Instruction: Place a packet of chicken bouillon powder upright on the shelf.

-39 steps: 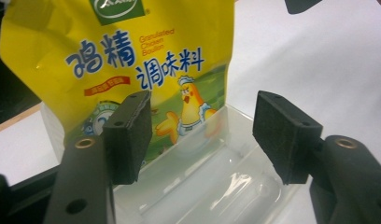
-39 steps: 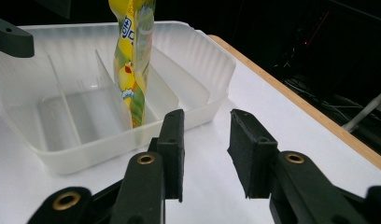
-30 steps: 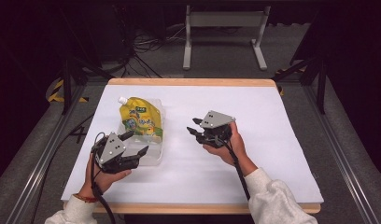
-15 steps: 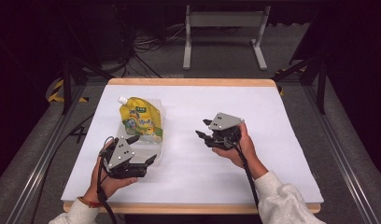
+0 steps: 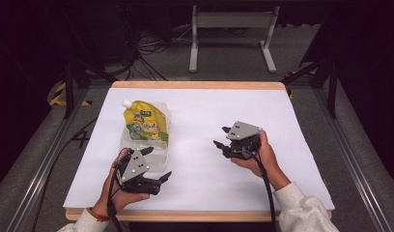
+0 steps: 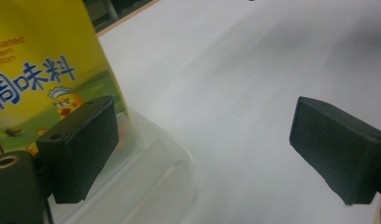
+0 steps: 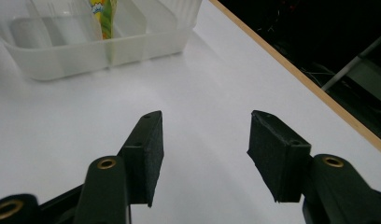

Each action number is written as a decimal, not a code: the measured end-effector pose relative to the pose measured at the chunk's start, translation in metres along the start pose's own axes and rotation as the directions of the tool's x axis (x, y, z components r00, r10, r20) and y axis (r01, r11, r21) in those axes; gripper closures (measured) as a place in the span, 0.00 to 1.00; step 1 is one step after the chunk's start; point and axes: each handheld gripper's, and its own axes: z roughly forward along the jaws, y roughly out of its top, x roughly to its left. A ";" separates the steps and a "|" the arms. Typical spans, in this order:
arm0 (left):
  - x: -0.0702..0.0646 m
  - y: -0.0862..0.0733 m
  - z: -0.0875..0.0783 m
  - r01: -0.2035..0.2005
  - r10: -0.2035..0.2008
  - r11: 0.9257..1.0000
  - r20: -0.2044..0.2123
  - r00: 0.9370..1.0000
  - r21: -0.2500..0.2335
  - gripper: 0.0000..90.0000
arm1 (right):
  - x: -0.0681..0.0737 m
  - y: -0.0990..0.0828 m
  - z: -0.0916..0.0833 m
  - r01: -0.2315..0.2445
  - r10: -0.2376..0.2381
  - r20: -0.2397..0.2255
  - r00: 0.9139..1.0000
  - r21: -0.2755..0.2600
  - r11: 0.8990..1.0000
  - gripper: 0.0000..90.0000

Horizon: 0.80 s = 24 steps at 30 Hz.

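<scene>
A yellow spouted pouch (image 5: 146,123) lies on a clear plastic container (image 5: 161,157) at the table's left. My left gripper (image 5: 157,163) hovers just in front of that container, near the front edge. Its jaws have just been opening and stand wide, with nothing between them. In the left gripper view the pouch (image 6: 44,60) and the container's rim (image 6: 151,182) sit behind the left pad (image 6: 81,144). My right gripper (image 5: 220,136) is over the table's middle right, pointing left. Its jaws have also been opening and are empty. In the right gripper view the gripper (image 7: 205,149) faces the container (image 7: 100,51) farther off.
The white table top (image 5: 282,121) has a wooden edge (image 5: 200,85) at the back and front. A metal stand (image 5: 231,29) and cables lie on the dark floor beyond. Metal rails run along both sides of the table.
Both grippers' jaws have opened wider. The left hand drew back from the pouch toward the front edge. The right hand shifted to the right, away from the pouch.
</scene>
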 end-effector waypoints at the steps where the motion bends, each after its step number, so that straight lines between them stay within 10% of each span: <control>1: -0.002 0.000 0.000 -0.003 0.003 1.000 0.000 1.000 0.002 0.09 | -0.001 -0.002 -0.002 -0.002 0.002 -0.001 1.000 0.001 1.000 0.51; 24: -0.027 0.000 0.016 -0.056 0.052 0.998 0.118 0.992 0.030 0.06 | -0.010 -0.047 -0.043 -0.001 -0.001 0.037 0.999 0.052 0.999 0.30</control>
